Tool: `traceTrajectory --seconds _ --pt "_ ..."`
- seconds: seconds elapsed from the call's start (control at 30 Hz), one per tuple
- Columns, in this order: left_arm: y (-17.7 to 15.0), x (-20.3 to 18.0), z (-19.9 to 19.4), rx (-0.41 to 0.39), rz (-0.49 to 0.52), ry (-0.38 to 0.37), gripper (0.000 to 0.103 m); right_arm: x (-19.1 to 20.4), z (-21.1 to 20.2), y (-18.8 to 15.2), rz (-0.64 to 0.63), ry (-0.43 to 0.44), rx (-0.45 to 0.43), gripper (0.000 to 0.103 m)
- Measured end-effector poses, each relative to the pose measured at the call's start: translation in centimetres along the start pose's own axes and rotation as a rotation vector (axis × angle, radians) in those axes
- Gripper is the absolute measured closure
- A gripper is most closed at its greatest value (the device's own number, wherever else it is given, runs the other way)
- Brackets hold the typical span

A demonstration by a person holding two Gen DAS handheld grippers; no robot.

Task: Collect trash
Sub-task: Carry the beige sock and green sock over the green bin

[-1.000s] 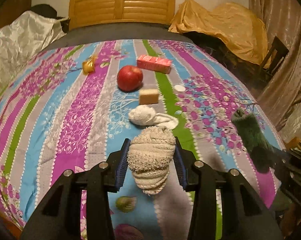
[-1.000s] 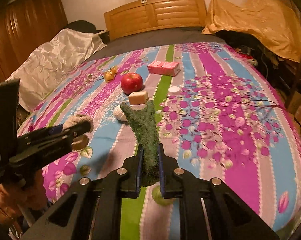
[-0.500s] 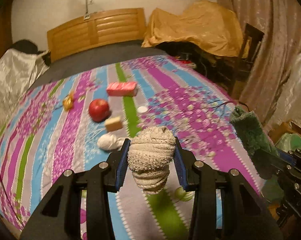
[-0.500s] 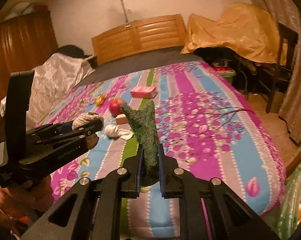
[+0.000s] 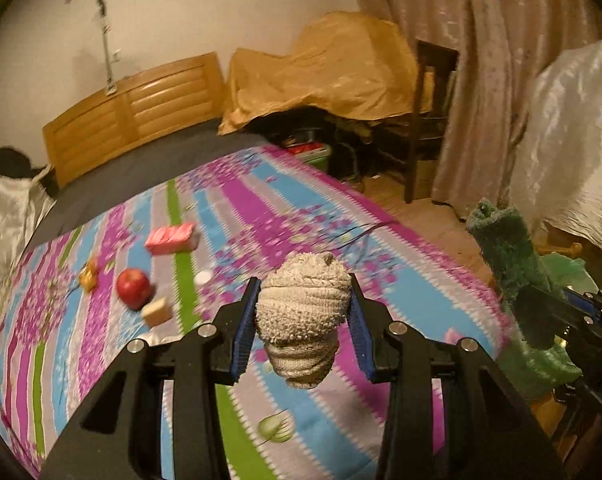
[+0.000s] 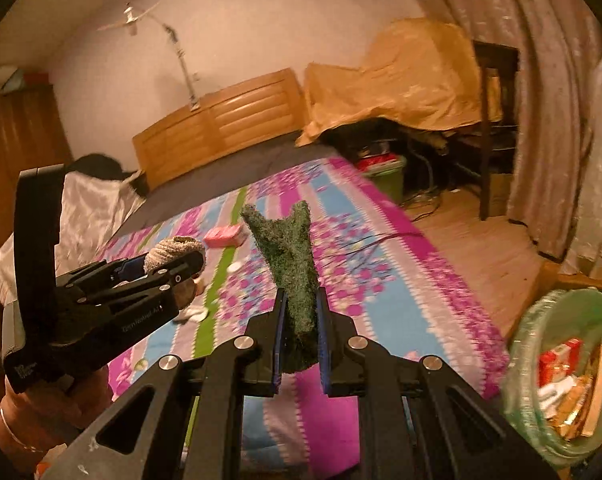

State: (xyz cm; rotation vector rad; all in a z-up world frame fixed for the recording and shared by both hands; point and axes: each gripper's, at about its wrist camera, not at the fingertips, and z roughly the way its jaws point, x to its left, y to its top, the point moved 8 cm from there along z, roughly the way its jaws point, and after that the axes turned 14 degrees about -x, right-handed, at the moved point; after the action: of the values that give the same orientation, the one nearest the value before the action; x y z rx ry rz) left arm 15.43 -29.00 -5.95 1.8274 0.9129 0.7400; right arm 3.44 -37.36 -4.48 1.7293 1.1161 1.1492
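Two grippers, both loaded. Left gripper is clenched on a beige sock ball, pads pressing its sides. Right gripper is clamped nearly flat on a green sock that stands up out of the jaws. Both are held above the near edge of the bed. A bin with a green liner sits on the floor at far right of the right view, wrappers already inside.

Step in hand, as judged: carry both socks to the bin. To do it well, each gripper should hold firm until it is over the bin mouth, well inside the rim, then release. The green sock is limp and may drape over the rim, so a low drop suits it. One at a time avoids the grippers bumping.

An apple, pink pack, tan block and white cap lie on the bed.
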Motion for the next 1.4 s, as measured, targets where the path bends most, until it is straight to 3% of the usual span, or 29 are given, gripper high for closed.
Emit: traceTrajectory --seconds 0.37,0.63,1.0,1.2,1.4 --pt "3.5 -10.4 1.5 -0.049 0.081 -0.149 0.063 -10.6 -6.0 3.1 0.051 -0.198 -0.097 0.088" --pt "5.0 -19.5 2.9 -0.07 0.17 -0.279 0.063 -21.2 -11.7 4.7 0.129 -0.4 -0.151 0.088" --pt "4.5 -30.0 4.1 -0.061 0.277 -0.438 0.063 -31.4 -16.8 3.9 0.174 -0.626 -0.136 0.088" --pt "3.1 -34.2 4.7 0.007 0.311 -0.569 0.063 -34.4 -18.6 2.0 0.191 -0.703 -0.094 0.088" --pt "-0.5 -37.4 4.9 0.147 0.34 -0.76 0.063 -35.2 -19.1 0.1 0.223 -0.731 -0.056 0.088"
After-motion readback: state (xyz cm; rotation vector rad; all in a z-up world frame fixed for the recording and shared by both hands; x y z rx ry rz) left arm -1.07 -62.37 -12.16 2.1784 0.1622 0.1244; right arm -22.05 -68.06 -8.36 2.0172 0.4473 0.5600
